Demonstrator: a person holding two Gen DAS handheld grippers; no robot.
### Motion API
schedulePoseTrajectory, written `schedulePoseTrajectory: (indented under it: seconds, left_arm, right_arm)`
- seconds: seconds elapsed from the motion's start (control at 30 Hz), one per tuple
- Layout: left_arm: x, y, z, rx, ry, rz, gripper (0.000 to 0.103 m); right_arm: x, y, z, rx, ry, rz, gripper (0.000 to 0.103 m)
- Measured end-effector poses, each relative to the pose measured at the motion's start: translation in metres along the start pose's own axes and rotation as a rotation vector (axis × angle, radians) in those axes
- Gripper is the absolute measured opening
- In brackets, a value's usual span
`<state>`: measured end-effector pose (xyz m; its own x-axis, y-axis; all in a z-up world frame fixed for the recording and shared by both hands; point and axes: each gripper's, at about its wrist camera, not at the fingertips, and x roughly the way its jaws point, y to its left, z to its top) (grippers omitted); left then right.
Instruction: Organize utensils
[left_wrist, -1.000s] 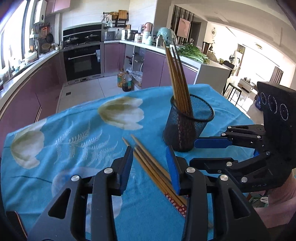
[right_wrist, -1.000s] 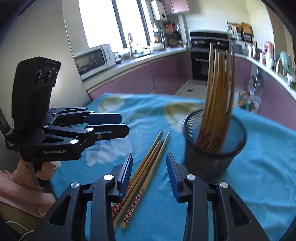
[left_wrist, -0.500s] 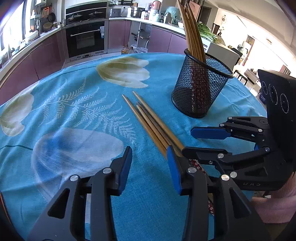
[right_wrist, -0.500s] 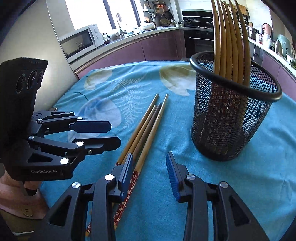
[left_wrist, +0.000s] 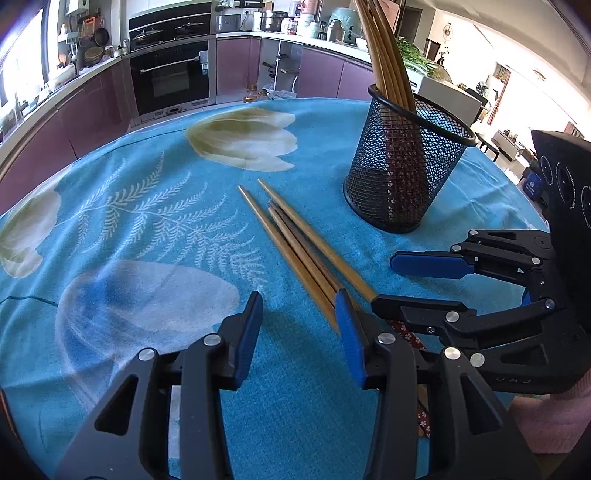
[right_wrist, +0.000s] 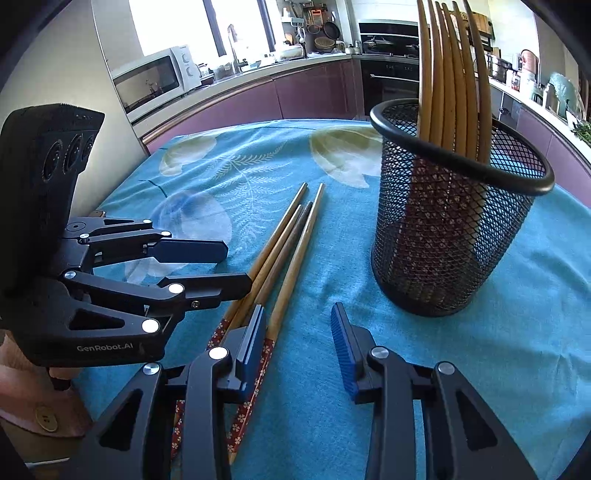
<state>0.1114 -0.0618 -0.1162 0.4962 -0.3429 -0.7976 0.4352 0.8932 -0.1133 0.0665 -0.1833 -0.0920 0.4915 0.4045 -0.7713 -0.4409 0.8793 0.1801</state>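
Several loose wooden chopsticks (left_wrist: 295, 243) with red patterned ends lie side by side on the blue cloth. A black mesh cup (left_wrist: 402, 173) behind them holds several more upright. My left gripper (left_wrist: 297, 306) hangs low over the cloth with its jaws opening and nothing between them; its right finger covers the chopsticks' near part. The right gripper (left_wrist: 406, 284) reaches in from the right, just above the patterned ends. In the right wrist view my right gripper (right_wrist: 298, 317) is open, its left finger over the chopsticks (right_wrist: 288, 243). The cup (right_wrist: 450, 229) stands to the right and the left gripper (right_wrist: 221, 267) comes in from the left.
The blue flower-print tablecloth (left_wrist: 147, 221) covers the table, whose far edge drops toward the kitchen floor. Purple cabinets, an oven (left_wrist: 170, 77) and a microwave (right_wrist: 151, 83) stand well behind. A pink sleeve (left_wrist: 546, 421) shows under the right gripper.
Both grippers have sunk toward the table and tipped further down, so the cup and the loose chopsticks now look nearer. The chopsticks and the cup have not moved.
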Motion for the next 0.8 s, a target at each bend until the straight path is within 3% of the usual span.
schedulePoseTrajectory:
  seconds: [0.47, 0.6, 0.73, 0.8]
  left_arm:
    - [0.001, 0.002, 0.0, 0.014, 0.006, -0.01, 0.038]
    - [0.002, 0.003, 0.002, 0.023, 0.005, -0.013, 0.029]
    - [0.007, 0.01, 0.004, 0.018, 0.026, 0.016, 0.01]
    - [0.007, 0.016, 0.004, -0.001, 0.029, -0.004, 0.01]
  right_arm:
    - [0.002, 0.001, 0.001, -0.002, 0.008, -0.029, 0.03]
    - [0.008, 0.004, 0.007, -0.009, 0.004, -0.038, 0.03]
    - [0.014, 0.005, 0.013, -0.02, -0.001, -0.052, 0.029]
    - [0.017, 0.005, 0.015, -0.02, -0.005, -0.056, 0.029]
